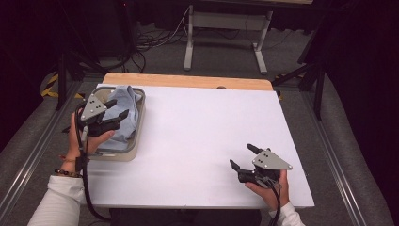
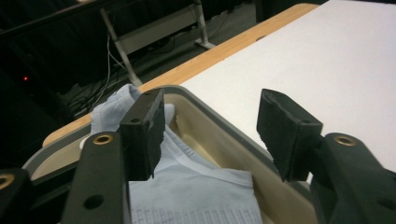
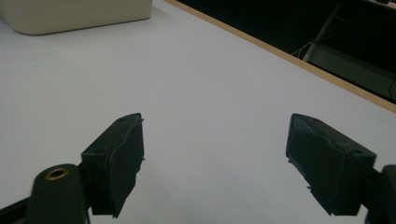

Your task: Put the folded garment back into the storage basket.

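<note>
While both grippers' fingers [image 2: 285, 135] gape, the left gripper view reveals the shirt's [image 2: 196, 196] fine print.

The white rectangular table top [image 1: 197, 141] is looked down on from above the person's side in the high view. The beige plastic tub [image 2: 219, 140] is seen close up along the left gripper view, and its corner [image 3: 74, 16] farther off in the right gripper view.
</note>
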Tool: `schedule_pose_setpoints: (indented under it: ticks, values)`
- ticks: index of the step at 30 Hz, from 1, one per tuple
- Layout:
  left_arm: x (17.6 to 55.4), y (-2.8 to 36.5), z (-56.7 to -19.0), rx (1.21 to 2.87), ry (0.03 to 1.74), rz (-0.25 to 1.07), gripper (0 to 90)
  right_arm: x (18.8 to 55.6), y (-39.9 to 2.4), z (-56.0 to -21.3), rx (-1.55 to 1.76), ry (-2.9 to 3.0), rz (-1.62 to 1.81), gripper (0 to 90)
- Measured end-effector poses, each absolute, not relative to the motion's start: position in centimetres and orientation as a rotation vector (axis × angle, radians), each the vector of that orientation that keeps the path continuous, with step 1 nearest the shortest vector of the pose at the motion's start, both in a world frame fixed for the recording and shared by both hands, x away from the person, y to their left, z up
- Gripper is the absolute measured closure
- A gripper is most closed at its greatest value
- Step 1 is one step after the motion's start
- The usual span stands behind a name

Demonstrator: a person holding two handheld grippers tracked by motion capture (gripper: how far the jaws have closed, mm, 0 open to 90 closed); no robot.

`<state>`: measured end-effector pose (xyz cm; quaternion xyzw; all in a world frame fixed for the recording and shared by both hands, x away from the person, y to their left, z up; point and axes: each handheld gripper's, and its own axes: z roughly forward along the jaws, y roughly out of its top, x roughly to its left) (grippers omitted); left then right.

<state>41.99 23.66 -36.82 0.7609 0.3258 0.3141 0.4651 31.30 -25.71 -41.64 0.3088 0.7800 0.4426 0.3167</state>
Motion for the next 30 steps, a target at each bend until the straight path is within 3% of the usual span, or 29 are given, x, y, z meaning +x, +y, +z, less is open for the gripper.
schedule_pose_setpoints:
  ticks: [18, 30]
  values:
    - [41.2, 22.8, -37.5, 1.822, 0.821, 0.764, 7.3, 31.3, -25.6, -41.7, 0.824, 2.028, 1.186, 8.9]
    - [39.7, 22.2, -37.3, 1.786, 0.755, 0.750, 3.3, 31.3, -25.5, -41.7, 0.819, 2.018, 1.187, 7.4]
